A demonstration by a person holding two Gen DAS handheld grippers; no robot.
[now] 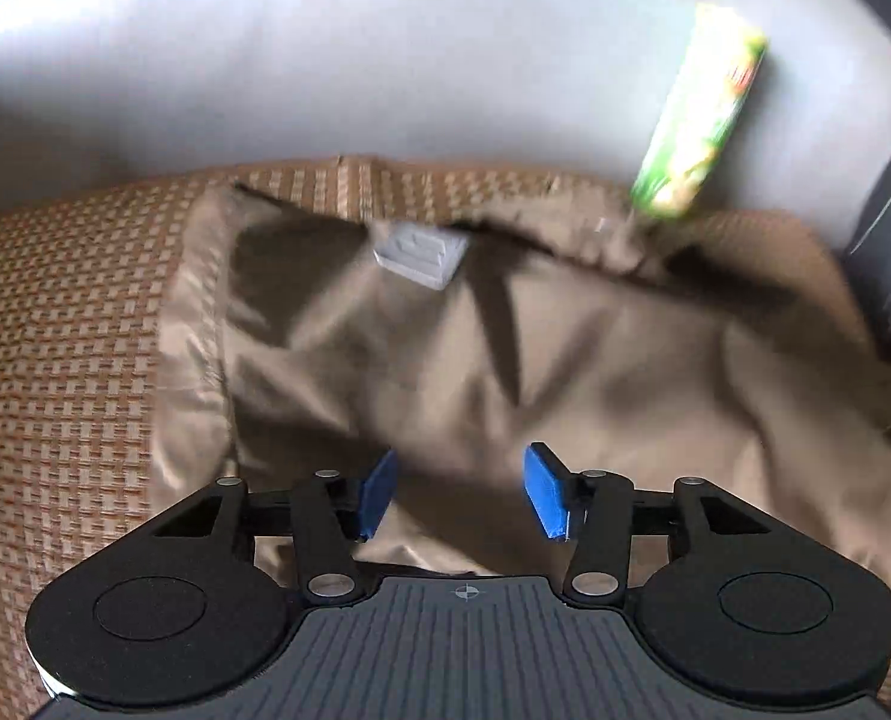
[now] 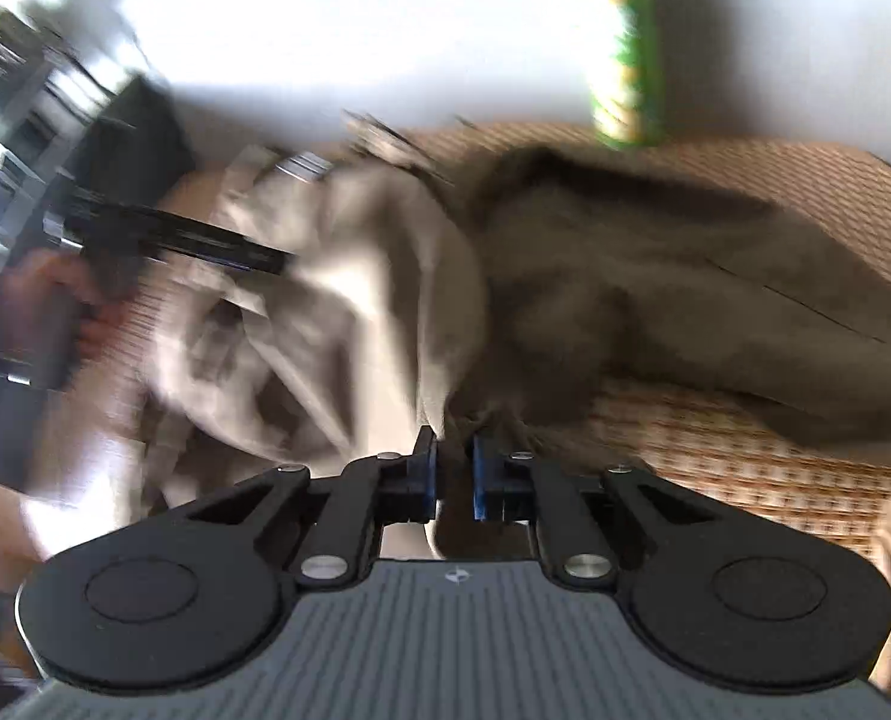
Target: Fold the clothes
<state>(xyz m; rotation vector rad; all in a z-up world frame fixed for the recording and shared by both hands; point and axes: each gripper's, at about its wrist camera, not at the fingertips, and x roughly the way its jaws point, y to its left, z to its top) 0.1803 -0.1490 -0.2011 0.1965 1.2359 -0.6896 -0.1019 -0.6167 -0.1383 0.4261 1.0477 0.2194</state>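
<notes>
Tan garment [image 1: 505, 348] sprawls over one woven mat [image 1: 55, 330], one green tube [image 1: 703, 120] at its far edge, left claw [image 1: 460, 492] spread above it, right claw [image 2: 452, 480] pinching a fold.

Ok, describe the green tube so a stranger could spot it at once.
Start at the woven orange-brown mat covering the white table. A crumpled tan garment lies on it, and at the garment's far edge the green tube lies partly on bare white surface. It is the only bright thing here: long, narrow, green and yellow with a red spot, unlike the garment's small grey label.
</notes>
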